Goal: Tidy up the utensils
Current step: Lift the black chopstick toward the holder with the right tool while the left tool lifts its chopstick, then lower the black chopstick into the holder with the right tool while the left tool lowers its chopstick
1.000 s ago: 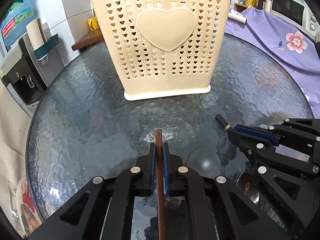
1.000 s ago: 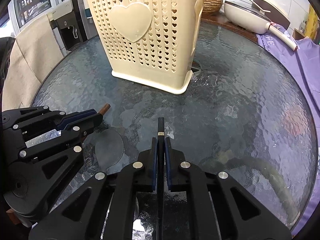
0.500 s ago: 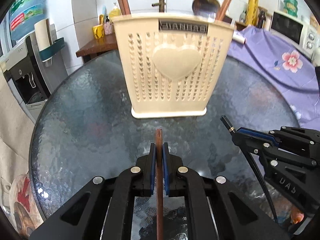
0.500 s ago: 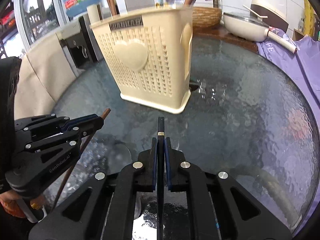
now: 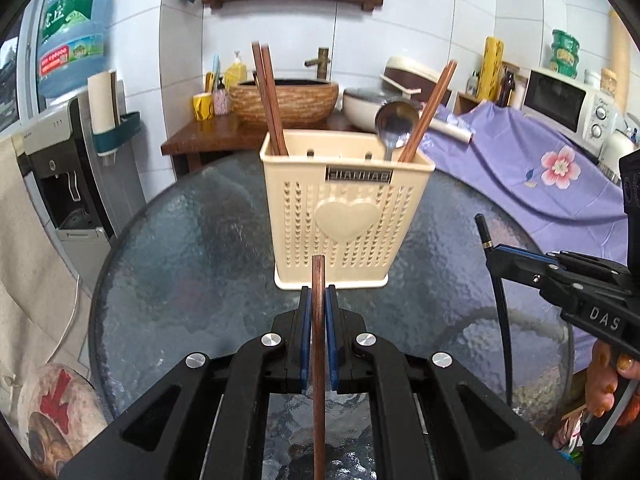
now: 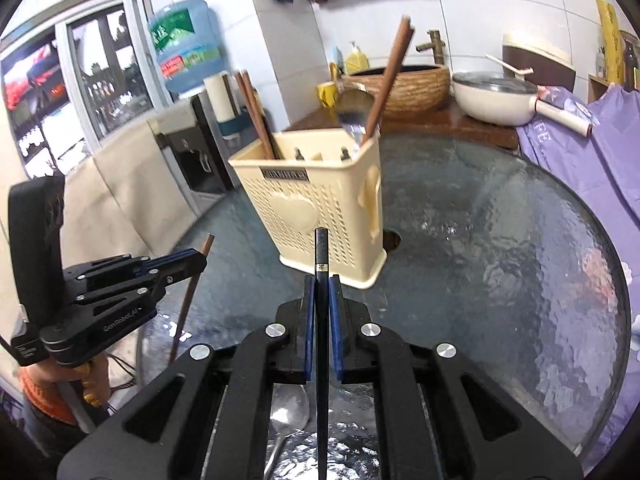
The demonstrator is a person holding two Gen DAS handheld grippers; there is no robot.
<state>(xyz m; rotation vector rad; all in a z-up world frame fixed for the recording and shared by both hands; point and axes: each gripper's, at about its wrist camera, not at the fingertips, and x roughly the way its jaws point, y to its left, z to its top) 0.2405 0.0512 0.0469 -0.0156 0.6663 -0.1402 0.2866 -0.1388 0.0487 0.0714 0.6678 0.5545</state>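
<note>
1. A brown chopstick [image 5: 319, 320] is clenched between the blue pads of the left claw [image 5: 319, 300], its blunt end sticking out past the fingertips toward the holder.
2. A black chopstick [image 6: 322, 320] with a thin gold band is clenched the same way in the right claw [image 6: 322, 284], its tip also aimed at the holder.
3. Both sticks are lifted clear of the desk [image 5: 180, 260]; in each view the other claw shows at the side with its stick hanging down below the pads.
4. The cream plastic holder [image 5: 346, 216], with heart-shaped holes and a raised heart on its front, stands upright near the middle of the round glass desk, ahead of both claws and apart from them.
5. Inside it, a pair of brown chopsticks [image 5: 268, 96] leans in the left compartment, and a metal spoon [image 5: 394, 124] and one more brown chopstick [image 5: 430, 108] stand at the right end.
6. Another spoon [image 6: 286, 420] lies on the glass below the right claw.
7. A purple flowered cloth [image 5: 540, 176] covers the furniture right of the desk, and a water dispenser [image 5: 64, 148] stands to the left.
</note>
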